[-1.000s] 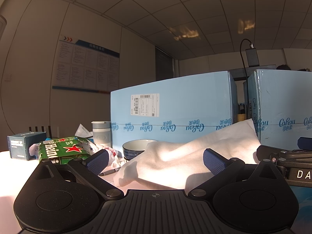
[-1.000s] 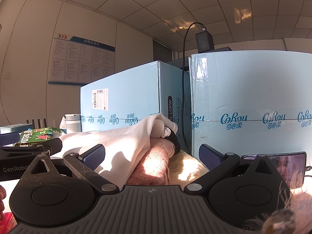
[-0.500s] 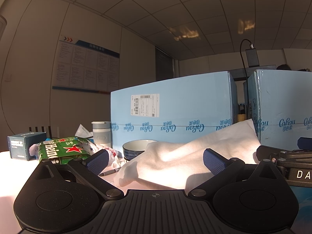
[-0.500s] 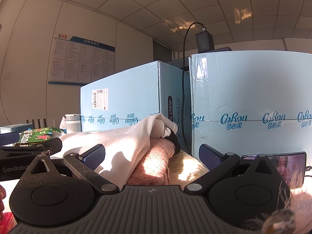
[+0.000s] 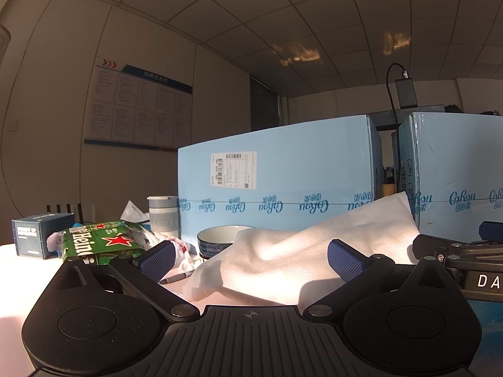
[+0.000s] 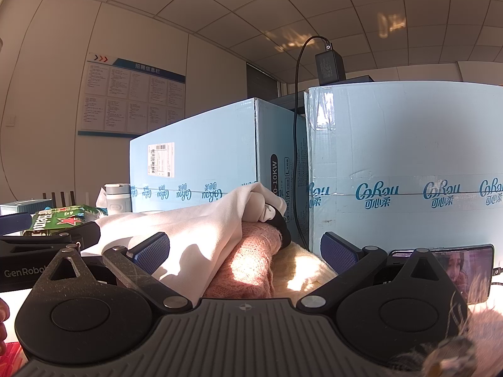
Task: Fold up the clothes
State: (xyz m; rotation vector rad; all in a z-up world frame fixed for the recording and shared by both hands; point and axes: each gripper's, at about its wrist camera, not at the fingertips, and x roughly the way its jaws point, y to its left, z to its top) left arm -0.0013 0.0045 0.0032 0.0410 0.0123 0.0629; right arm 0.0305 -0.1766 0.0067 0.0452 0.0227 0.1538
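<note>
**Both hand-held grippers wide open before a pile of clothes**

Left wrist view: the left hand-held gripper [image 5: 250, 259] has its blue-padded fingers spread wide, gripping nothing. Just ahead of it, between the finger pads, a crumpled white cloth garment [image 5: 301, 257] lies on the white table [image 5: 19, 270]. Ahead to the left sit a green "Heineken" carton [image 5: 100, 242] with a red star, one dark blue box [image 5: 42, 235], one grey lidded cup [image 5: 163, 216] and one blue-patterned bowl [image 5: 220, 240]. Behind stand two light blue cardboard boxes [image 5: 283, 182] printed "CoRou". At far right the other tool reads "DA".

Right wrist view: the right hand-held gripper [image 6: 245, 249] is equally wide open and empty. Directly ahead is a heap of three garments: white, a pink knitted sweater [image 6: 251, 257] and a cream knit [image 6: 298, 267]. To its right a smartphone [image 6: 465, 267] shows a face. At left, "GenRobo" marks the other tool.
</note>
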